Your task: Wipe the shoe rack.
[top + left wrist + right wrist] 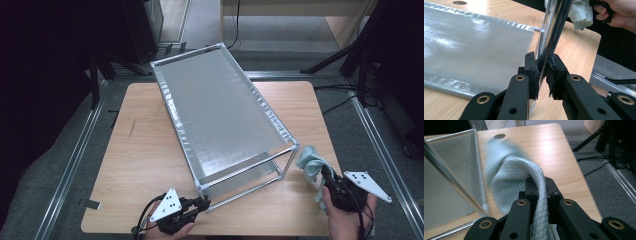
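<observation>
A rectangular rack (pixel 225 117) of thin metal rods with silvery mesh-like panels stands on the wooden table (pixel 140 150), running from the upper middle of the high view down to its lower middle. At the bottom of that view, left of centre, the left gripper (pixel 202 204) is clamped on the rack's near bottom corner. In the left gripper view its jaws are drawn nearly together, and the pads (pixel 534 75) press from both sides on a shiny upright rod (pixel 551 37) of the frame, with the rack's lower silver panel (pixel 474 52) spread across the left half of the picture.

At the lower right of the high view the right gripper (pixel 326 175) sits just beside the rack's near right corner, closed on a pale blue-green cloth (pixel 311 165). In the right gripper view the jaws are pinched tight on a bunched, rope-like fold of the cloth (pixel 524 182), whose loose end is blurred at upper left, close to the rack's corner post (pixel 454 180)
</observation>
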`<state>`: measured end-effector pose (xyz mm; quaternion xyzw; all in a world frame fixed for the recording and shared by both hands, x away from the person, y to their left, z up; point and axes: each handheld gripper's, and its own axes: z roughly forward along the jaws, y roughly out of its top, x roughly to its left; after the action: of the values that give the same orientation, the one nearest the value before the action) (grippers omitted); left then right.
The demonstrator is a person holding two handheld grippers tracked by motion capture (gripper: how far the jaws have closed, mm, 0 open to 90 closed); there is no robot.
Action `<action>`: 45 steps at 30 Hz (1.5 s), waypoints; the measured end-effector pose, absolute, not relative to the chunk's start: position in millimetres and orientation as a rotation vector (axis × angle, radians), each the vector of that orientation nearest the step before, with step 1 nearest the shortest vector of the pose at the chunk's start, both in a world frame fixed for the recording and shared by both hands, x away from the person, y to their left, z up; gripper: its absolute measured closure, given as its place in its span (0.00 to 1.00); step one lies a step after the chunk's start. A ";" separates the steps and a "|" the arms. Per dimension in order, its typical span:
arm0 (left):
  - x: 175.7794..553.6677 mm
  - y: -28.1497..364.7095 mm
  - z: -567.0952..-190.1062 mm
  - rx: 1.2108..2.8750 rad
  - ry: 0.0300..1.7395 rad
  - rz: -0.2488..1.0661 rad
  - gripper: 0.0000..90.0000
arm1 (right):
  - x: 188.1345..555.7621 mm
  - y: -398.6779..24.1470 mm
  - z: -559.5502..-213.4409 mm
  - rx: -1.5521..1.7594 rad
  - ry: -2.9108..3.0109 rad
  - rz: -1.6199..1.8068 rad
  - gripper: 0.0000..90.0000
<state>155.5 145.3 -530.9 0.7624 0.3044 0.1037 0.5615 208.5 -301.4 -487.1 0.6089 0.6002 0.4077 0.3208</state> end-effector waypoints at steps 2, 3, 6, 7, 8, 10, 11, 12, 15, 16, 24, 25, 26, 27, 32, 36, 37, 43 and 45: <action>155.4 145.3 -530.9 1.797 0.717 0.245 0.88 | 211.6 -305.7 -495.4 1.627 1.604 1.042 0.92; 155.3 145.2 -530.9 1.797 0.718 0.247 0.88 | 214.2 -307.0 -501.8 1.649 1.615 0.993 0.92; 154.9 144.8 -530.8 1.798 0.719 0.251 0.88 | 220.7 -313.4 -518.2 1.736 1.680 1.006 0.81; 154.9 144.8 -530.8 1.798 0.719 0.251 0.89 | 222.1 -313.9 -520.8 1.746 1.741 1.038 0.75; 155.1 144.9 -530.8 1.798 0.718 0.250 0.89 | 221.9 -312.9 -521.0 1.731 1.771 1.048 0.72; 155.3 145.1 -530.9 1.798 0.717 0.251 0.88 | 218.6 -309.2 -516.7 1.676 1.796 1.060 0.64; 155.5 145.5 -531.0 1.798 0.719 0.251 0.88 | 216.9 -308.6 -512.6 1.664 1.792 1.078 0.60; 155.7 145.9 -531.0 1.797 0.721 0.251 0.88 | 214.8 -308.8 -507.6 1.652 1.776 1.102 0.57; 156.2 147.9 -531.0 1.794 0.730 0.254 0.89 | 206.3 -309.8 -490.1 1.607 1.724 1.165 0.52; 156.6 148.6 -531.0 1.794 0.733 0.256 0.89 | 204.3 -309.3 -486.9 1.586 1.717 1.180 0.52; 157.0 149.4 -531.3 1.789 0.739 0.262 0.89 | 206.2 -261.0 -480.5 1.416 1.885 1.282 0.57; 157.0 149.7 -531.5 1.784 0.746 0.253 0.88 | 209.4 -253.4 -481.8 1.402 1.899 1.253 0.59; 157.0 149.9 -531.9 1.773 0.762 0.234 0.88 | 213.8 -247.1 -483.5 1.398 1.912 1.222 0.60; 156.4 150.5 -532.4 1.766 0.770 0.230 0.87 | 218.6 -242.3 -485.7 1.401 1.919 1.195 0.62; 151.7 152.5 -534.2 1.757 0.783 0.269 0.88 | 237.8 -230.5 -494.0 1.454 1.910 1.191 0.80; 148.4 154.7 -534.0 1.752 0.810 0.287 0.88 | 245.4 -216.5 -492.3 1.409 1.918 1.159 0.88; 147.4 155.3 -534.0 1.748 0.817 0.290 0.88 | 248.3 -214.1 -492.2 1.402 1.923 1.159 0.88; 143.3 151.7 -532.6 1.764 0.828 0.335 0.89 | 268.3 -199.7 -493.3 1.395 1.921 1.165 0.88; 142.7 149.8 -532.4 1.764 0.834 0.342 0.89 | 278.1 -192.8 -493.6 1.389 1.919 1.159 0.89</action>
<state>142.7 149.8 -532.4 0.7447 0.3523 0.1446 0.5481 278.1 -192.8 -493.6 0.5099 0.7047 0.4257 0.2494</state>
